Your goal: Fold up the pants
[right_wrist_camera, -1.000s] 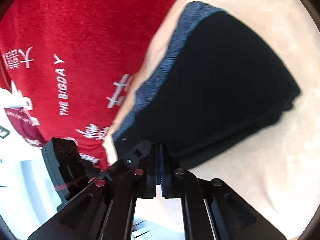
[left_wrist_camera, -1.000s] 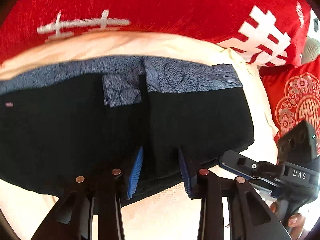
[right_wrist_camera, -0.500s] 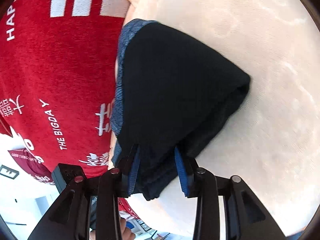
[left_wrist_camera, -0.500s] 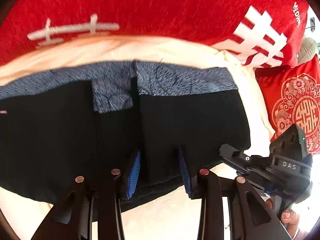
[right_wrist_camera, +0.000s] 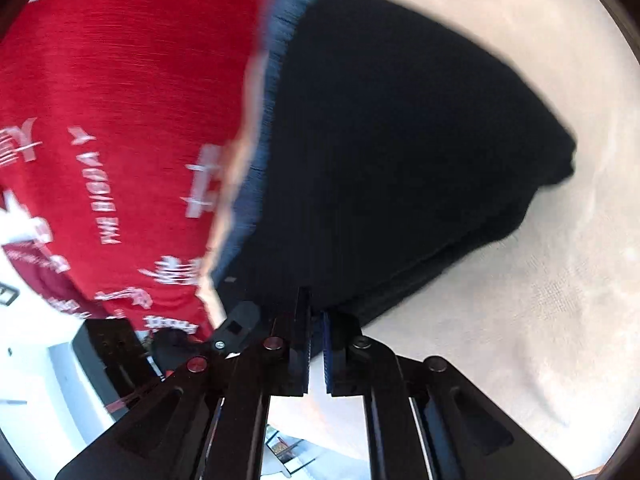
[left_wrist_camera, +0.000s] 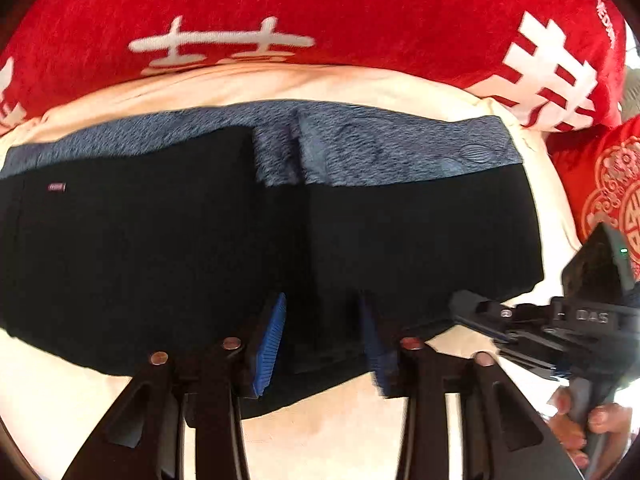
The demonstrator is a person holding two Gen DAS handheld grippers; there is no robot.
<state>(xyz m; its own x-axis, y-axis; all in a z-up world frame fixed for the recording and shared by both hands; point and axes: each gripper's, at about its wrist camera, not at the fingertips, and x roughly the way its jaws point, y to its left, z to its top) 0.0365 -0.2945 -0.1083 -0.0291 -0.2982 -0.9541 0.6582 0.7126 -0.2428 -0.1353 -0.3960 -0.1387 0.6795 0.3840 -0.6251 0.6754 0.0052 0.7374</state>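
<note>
The black pants [left_wrist_camera: 168,248] with a blue-grey patterned waistband [left_wrist_camera: 392,152] lie folded on a cream bed surface [left_wrist_camera: 328,436]. My left gripper [left_wrist_camera: 322,320] is open, its blue-padded fingers astride the near edge of the pants. My right gripper [right_wrist_camera: 316,320] is shut at the near edge of the pants [right_wrist_camera: 400,152]; whether cloth is pinched between the pads I cannot tell. The right gripper also shows in the left wrist view [left_wrist_camera: 480,312] at the pants' right corner, held by a hand.
A red blanket with white characters [left_wrist_camera: 320,8] lies behind the pants. A red patterned cushion [left_wrist_camera: 608,184] sits at the right. In the right wrist view the red blanket [right_wrist_camera: 120,100] is at the left and cream bedding [right_wrist_camera: 560,280] at the right.
My right gripper opened over the pants' edge half a second ago and has now shut again. My left gripper stayed open and shifted little.
</note>
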